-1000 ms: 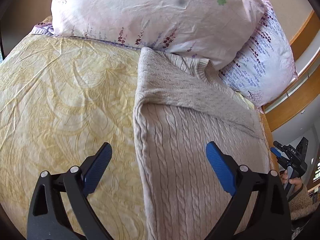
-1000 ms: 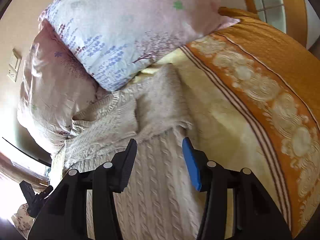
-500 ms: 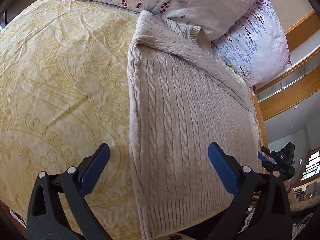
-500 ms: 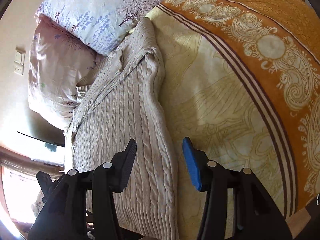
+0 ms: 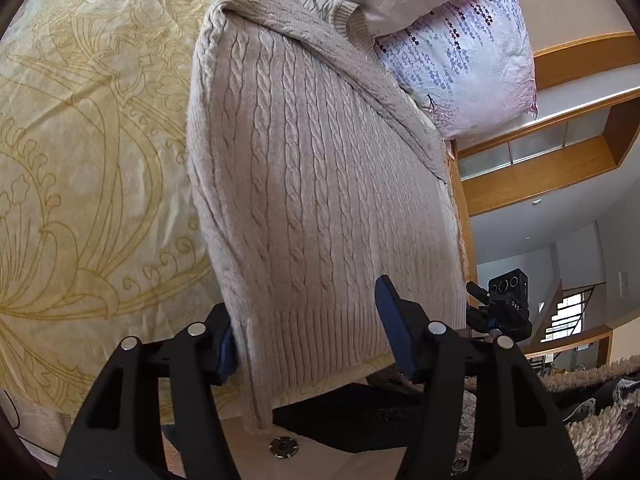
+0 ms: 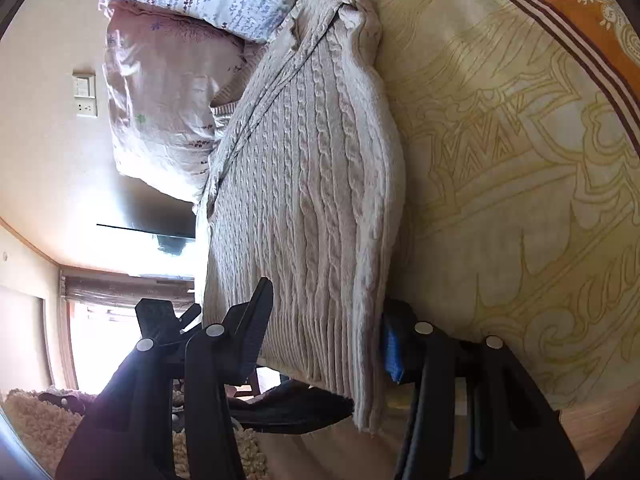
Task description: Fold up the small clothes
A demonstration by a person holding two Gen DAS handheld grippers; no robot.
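Yellow bedspread (image 5: 80, 140) fills the left; the sweater (image 5: 320, 184) lies centre frame, sleeves folded in. Left gripper (image 5: 308, 332) is closing around the hem corner; right gripper (image 6: 324, 328) brackets the other corner, grip uncertain. Next, probably: pinch, lift, fold upward toward the pillows (image 5: 472, 52).

My left wrist camera is looking forward and downward along my left gripper (image 5: 308, 336), sitting close over the sweater (image 5: 320, 184) hem. My right wrist camera is facing likewise along my right gripper (image 6: 324, 336). Both are sharing the sweater, the bedspread (image 5: 92, 152) and the pillows (image 5: 468, 60).
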